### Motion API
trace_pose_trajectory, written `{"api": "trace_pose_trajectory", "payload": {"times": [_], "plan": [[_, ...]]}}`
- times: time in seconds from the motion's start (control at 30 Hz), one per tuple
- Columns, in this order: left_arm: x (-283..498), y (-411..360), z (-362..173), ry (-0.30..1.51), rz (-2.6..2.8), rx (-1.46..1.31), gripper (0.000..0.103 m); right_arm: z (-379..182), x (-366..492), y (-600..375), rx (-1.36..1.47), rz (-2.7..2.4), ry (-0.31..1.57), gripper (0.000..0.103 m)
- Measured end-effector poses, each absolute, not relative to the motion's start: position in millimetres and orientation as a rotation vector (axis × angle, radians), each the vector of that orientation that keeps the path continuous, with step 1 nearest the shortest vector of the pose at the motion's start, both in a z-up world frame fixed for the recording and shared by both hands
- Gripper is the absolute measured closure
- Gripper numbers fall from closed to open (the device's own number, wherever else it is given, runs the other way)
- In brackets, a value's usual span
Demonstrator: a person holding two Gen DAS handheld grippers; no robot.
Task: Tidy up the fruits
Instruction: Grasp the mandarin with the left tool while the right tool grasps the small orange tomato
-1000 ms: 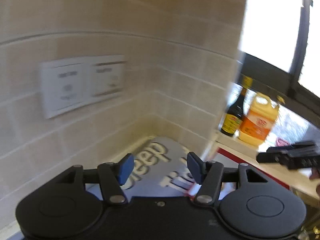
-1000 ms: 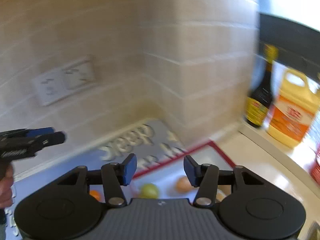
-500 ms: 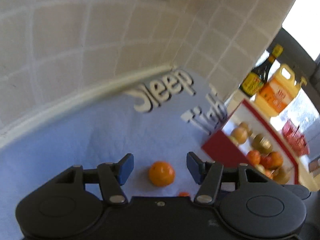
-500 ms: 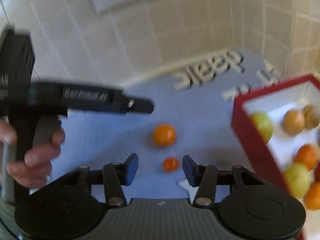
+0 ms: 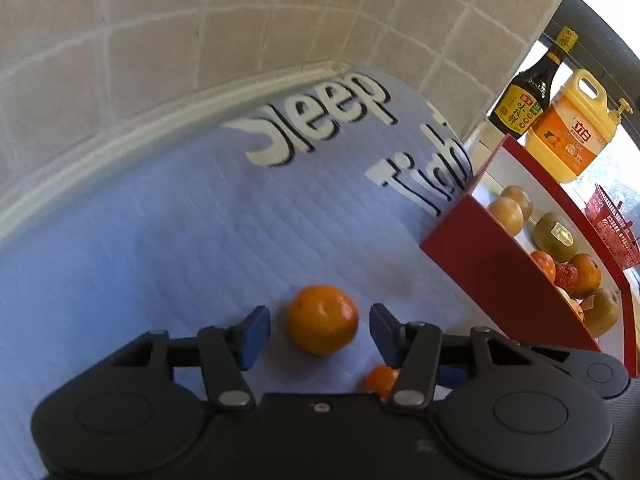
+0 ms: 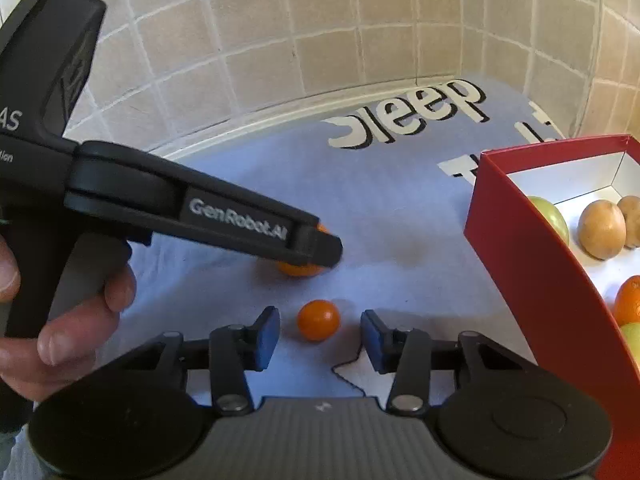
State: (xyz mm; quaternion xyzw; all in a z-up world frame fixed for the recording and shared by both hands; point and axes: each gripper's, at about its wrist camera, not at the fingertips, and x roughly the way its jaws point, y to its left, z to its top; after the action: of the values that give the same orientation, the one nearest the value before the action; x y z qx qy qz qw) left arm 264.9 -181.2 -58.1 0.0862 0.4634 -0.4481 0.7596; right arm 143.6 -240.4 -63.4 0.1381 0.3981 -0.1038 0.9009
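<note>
An orange point(image 5: 322, 319) lies on the blue mat point(image 5: 200, 220), between the open fingers of my left gripper point(image 5: 320, 330). A small orange tomato point(image 6: 318, 319) lies between the open fingers of my right gripper point(image 6: 320, 338); it also shows in the left wrist view point(image 5: 380, 380). In the right wrist view the left gripper's body point(image 6: 200, 208) hides most of the orange point(image 6: 298, 269). A red box point(image 6: 532, 264) with several fruits, such as a green apple point(image 6: 554, 216) and a brown pear point(image 6: 602, 229), stands to the right.
A tiled wall point(image 5: 200, 32) with a white ledge borders the mat at the back. A dark sauce bottle point(image 5: 524, 100), a yellow jug point(image 5: 572, 132) and a red basket point(image 5: 612, 224) stand behind the red box point(image 5: 492, 264).
Both grippers have tipped down from facing the wall and come low over the mat. The orange now sits between the left fingers, the small tomato between the right fingers.
</note>
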Motion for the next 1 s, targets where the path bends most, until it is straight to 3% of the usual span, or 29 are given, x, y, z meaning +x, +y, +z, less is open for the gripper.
{"api": "trace_pose_trajectory", "payload": {"times": [0.37,0.57,1.0], "plan": [[258.7,-186.2,-57.2,0.989,-0.980,0.225,0.039,-66.6,143.9,-243.1,0.291,-0.235,0.816,0.060],[260.1,-183.1,-57.5,0.986,-0.975,0.219,0.049,-67.7,141.4,-247.0,0.307,-0.249,0.805,0.068],[263.0,-178.0,-57.7,0.995,-0.985,0.183,0.052,-68.7,141.9,-245.0,0.304,-0.261,0.795,0.068]]}}
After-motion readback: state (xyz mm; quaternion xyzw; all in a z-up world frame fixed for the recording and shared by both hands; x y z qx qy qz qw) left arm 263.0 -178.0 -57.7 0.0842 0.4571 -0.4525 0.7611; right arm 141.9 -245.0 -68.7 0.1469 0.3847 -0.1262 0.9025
